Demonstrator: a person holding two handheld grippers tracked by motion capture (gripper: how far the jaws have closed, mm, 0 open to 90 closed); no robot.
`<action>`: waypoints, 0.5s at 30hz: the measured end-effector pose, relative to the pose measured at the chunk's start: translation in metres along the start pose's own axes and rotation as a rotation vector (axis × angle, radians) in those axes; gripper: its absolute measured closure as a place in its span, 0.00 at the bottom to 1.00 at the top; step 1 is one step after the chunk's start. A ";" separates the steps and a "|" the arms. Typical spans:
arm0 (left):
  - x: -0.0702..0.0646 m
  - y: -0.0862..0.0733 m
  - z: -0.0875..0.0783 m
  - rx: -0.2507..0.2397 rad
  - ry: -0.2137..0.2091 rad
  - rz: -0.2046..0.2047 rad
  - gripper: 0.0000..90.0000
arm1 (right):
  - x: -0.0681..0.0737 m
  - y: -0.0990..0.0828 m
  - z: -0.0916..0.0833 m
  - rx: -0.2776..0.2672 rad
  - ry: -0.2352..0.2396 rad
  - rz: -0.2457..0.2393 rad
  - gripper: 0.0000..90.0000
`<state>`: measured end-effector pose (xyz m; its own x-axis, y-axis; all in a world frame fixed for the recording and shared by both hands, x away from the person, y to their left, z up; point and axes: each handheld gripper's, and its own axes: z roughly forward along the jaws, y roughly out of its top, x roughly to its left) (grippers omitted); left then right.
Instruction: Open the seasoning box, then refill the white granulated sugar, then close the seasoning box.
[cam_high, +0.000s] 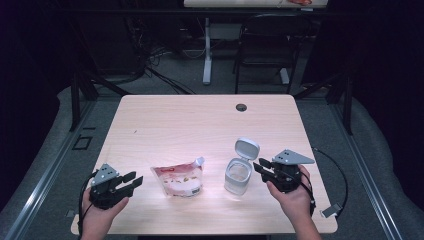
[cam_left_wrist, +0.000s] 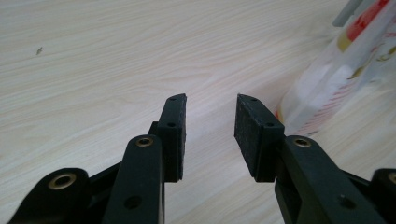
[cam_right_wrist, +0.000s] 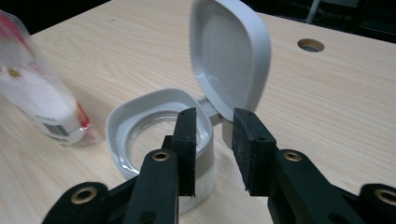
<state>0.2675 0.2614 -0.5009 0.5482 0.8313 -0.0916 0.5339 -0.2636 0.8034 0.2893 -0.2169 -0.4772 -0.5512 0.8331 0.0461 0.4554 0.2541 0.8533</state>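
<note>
2 things sit between my hands on the table (cam_high: 200, 120): a plastic pouch (cam_high: 180, 179) lying flat near the front edge, left of centre, and a small clear jar (cam_high: 237, 176) standing upright just to its right, its hinged lid (cam_high: 246, 148) flipped up and back. My left gripper (cam_high: 131, 181) has its fingers (cam_left_wrist: 173, 135) about half open with nothing between them, the pouch just off to their right. My right gripper (cam_high: 261, 167) is also about half open and empty, close beside the jar.

I judge the step is to pick up the pouch and pour into the jar. I'd grip the pouch near its sealed bottom, keep the jar steadied by its wall, and avoid knocking the lid shut.

The pouch's long axis runs roughly left to right, its torn corner (cam_high: 199, 161) pointing up-right toward the jar. The jar's mouth faces straight up.
</note>
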 end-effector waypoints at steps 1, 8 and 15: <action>-0.001 0.001 -0.001 0.001 -0.005 0.004 0.71 | 0.002 0.002 -0.001 0.000 0.002 -0.009 0.78; -0.006 0.013 -0.010 -0.002 -0.024 0.029 0.72 | 0.011 0.012 0.000 0.001 0.023 -0.056 0.77; -0.015 0.025 -0.015 0.008 -0.052 0.055 0.72 | 0.017 0.019 0.001 0.015 0.050 -0.094 0.79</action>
<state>0.2631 0.2501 -0.4709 0.6098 0.7887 -0.0778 0.5066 -0.3125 0.8035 0.2891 -0.1979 -0.4607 -0.6260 0.7798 -0.0073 0.4102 0.3371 0.8474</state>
